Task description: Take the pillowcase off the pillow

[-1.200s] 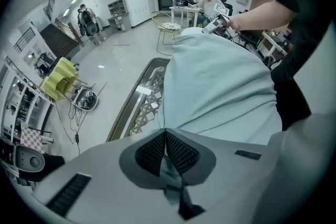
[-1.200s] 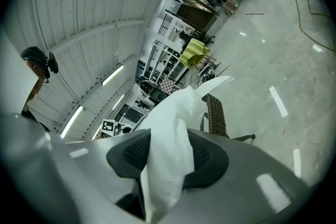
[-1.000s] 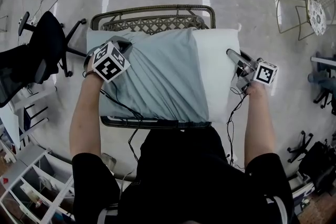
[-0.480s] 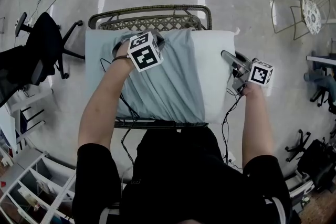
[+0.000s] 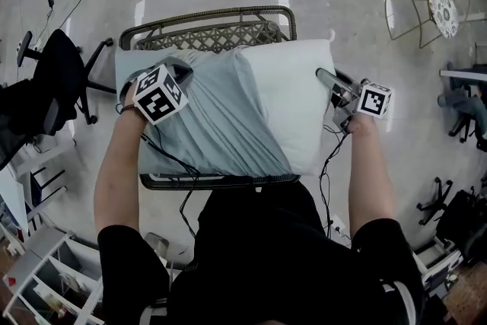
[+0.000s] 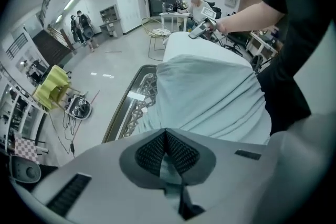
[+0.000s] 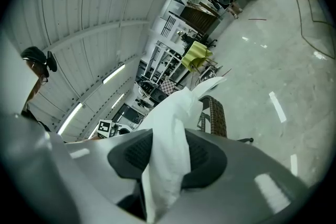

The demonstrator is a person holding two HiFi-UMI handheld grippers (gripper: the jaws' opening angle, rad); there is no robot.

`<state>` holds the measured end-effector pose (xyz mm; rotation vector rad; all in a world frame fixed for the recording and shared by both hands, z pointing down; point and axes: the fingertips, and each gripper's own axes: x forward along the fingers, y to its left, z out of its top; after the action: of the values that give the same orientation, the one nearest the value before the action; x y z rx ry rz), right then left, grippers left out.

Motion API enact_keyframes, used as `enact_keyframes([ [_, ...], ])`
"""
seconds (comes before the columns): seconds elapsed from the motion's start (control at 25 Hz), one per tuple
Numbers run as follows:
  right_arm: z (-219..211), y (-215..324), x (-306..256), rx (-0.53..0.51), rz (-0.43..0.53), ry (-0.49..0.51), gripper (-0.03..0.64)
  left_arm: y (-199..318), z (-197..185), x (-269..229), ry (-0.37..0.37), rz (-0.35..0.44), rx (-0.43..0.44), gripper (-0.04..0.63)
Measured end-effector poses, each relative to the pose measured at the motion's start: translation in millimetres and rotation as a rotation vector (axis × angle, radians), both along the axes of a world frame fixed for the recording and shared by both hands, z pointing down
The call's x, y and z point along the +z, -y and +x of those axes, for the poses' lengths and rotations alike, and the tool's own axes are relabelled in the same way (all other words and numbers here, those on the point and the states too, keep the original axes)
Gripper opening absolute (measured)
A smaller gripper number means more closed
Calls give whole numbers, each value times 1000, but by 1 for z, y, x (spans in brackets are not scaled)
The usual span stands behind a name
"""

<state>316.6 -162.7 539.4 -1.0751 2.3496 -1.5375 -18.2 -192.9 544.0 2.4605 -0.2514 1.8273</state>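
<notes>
Left tool (image 6: 167,153): fully closed on a thin fold of the pillowcase (image 5: 213,122), at the far left part of the pillow (image 5: 293,91); it points steeply down.
Right tool (image 7: 167,157): closed on a bunch of white pillow cloth at the right edge (the thick cloth keeps the jaws a little apart).
Pillow: it lies across the wicker seat (image 5: 209,33); its right part is bare and white.
Pillowcase: pale blue-grey, it covers the left and middle part; its open edge runs slanted across the pillow (I judge about half remains to come off).
Risk, left side: only little cloth is pinched, so a sharp pull to the left can make the fold slip out.
Risk, right side: if the bunch escapes, the pillow travels with the case and can drop from the seat.
Risk, snagging: the case can catch on the seat's frame near the far left corner, and then it bunches instead of sliding.
</notes>
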Motion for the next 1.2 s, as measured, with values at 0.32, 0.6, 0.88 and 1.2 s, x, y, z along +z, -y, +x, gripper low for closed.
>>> enact_keyframes([
  [0.32,15,-34,22,125,-112,-157,284,-32,-6,-13,-129,58,-119,6],
  [0.6,-13,-137,5,3,-108,-394,296,-120,57,-26,-284,56,10,44],
  [0.88,-29,-237,13,-141,-125,-563,321,-223,82,-16,-294,-24,53,114],
  [1.2,-47,-315,52,-391,-99,-788,397,-298,60,25,-147,-3,-47,170],
])
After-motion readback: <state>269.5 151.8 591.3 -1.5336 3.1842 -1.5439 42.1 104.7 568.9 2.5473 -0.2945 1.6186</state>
